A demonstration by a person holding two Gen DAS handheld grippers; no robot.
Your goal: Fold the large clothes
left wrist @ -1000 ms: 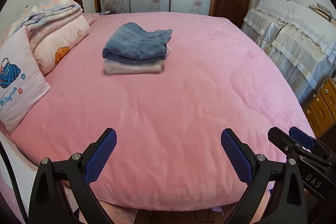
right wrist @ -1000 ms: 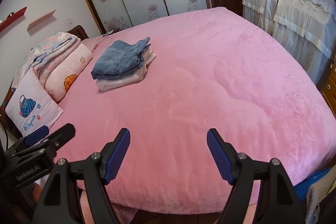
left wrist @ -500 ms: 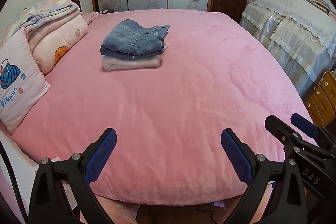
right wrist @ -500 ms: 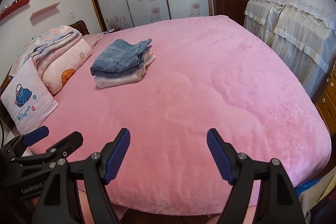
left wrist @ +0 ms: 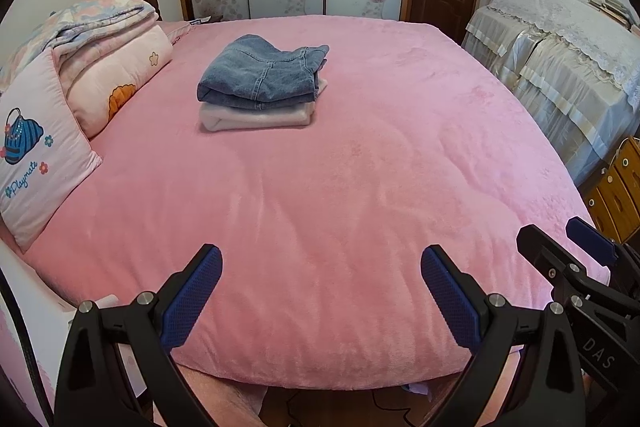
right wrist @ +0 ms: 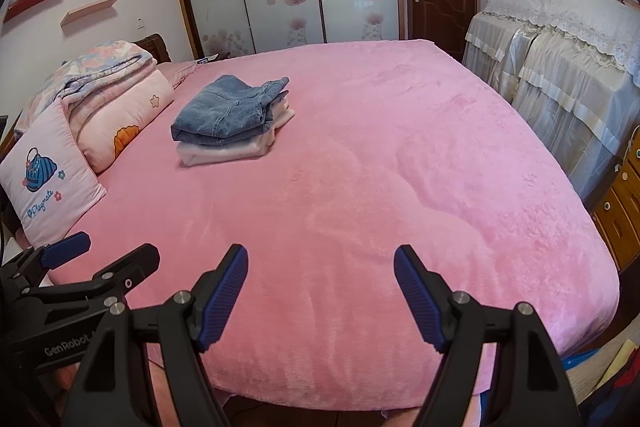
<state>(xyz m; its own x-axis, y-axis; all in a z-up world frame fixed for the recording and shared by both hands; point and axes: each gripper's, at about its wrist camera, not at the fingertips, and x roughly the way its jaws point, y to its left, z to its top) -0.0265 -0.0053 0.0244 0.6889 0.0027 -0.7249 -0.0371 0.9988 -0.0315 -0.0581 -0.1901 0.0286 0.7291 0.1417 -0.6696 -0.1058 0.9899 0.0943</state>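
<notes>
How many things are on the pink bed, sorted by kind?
Folded clothes: 2, blue jeans on a white garment
Pillows: 2, Playmate pillow and flower pillow
Folded quilt: 1
Total: 5

Two folded garments (left wrist: 260,83), two pillows (left wrist: 40,163).

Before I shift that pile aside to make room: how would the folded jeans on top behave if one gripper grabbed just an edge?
The folded jeans are soft layered denim, so they would likely droop and unfold. They merely rest on the white folded garment, so a push probably slides them off. Denim looks thick, likely heavy for one gripper; both the left gripper and right gripper are open.
</notes>
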